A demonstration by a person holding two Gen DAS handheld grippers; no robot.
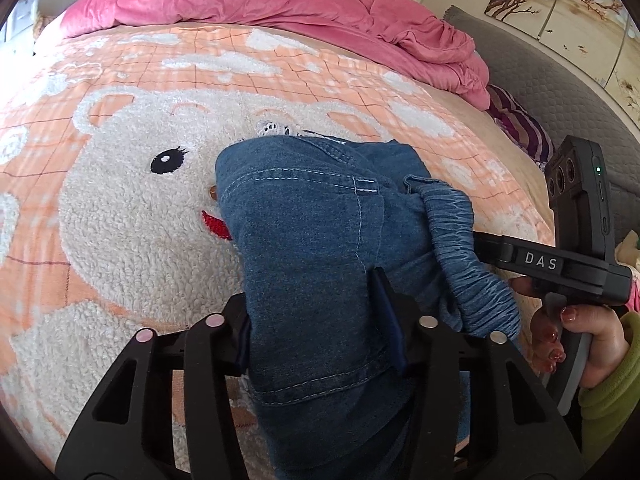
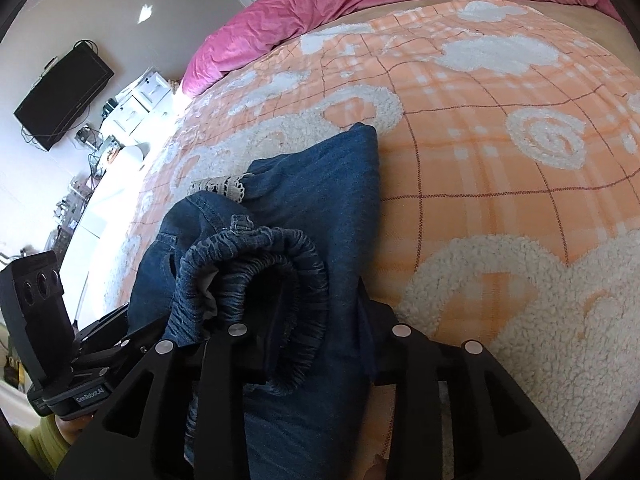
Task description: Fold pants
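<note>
Small blue denim pants [image 1: 304, 216] with an elastic waistband [image 1: 464, 248] and white lace trim [image 1: 276, 128] are bunched on the bed. My left gripper [image 1: 320, 320] is shut on the denim, which fills the space between its fingers. In the right wrist view the pants [image 2: 320, 200] hang folded with the gathered waistband [image 2: 280, 264] looped near the jaws. My right gripper [image 2: 308, 344] is shut on the waistband end. The right gripper body [image 1: 560, 264] shows in the left wrist view, at the waistband.
The bed carries an orange checked blanket with a white fleece bear [image 1: 152, 208]. A pink duvet [image 1: 280, 4] lies heaped at the far edge. A grey headboard [image 1: 560, 80] is at the right. A wall TV [image 2: 64, 96] and cluttered shelves are left of the bed.
</note>
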